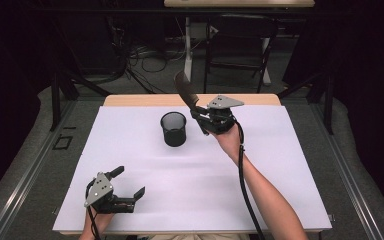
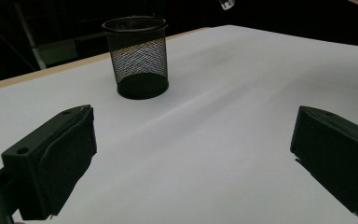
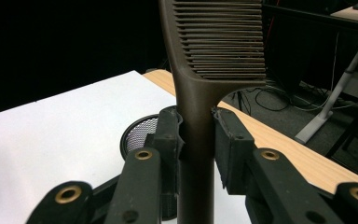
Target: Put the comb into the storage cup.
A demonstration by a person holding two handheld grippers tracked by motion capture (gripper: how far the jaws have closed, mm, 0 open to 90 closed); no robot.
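My right gripper (image 1: pixel 198 116) is raised over the far middle of the table and is shut on the handle of a dark brown comb (image 1: pixel 184 89). The comb's toothed end points up and away. In the right gripper view the comb (image 3: pixel 223 42) stands upright, clamped between the pads (image 3: pixel 170 140). A black mesh cup (image 1: pixel 173 128) stands upright just left of and below that gripper, and its rim (image 3: pixel 140 133) shows behind the jaws. My left gripper (image 1: pixel 130 181) rests near the front left of the table, open with nothing between its fingers. It faces the cup (image 2: pixel 140 58).
A white sheet (image 1: pixel 195 175) covers the table, with a wooden strip (image 1: pixel 145 100) bare along the far edge. Beyond the table stand a dark chair (image 1: pixel 240 45) and a white desk leg (image 1: pixel 187 45), with cables on the floor. Metal rails (image 1: pixel 25 170) run along both sides.
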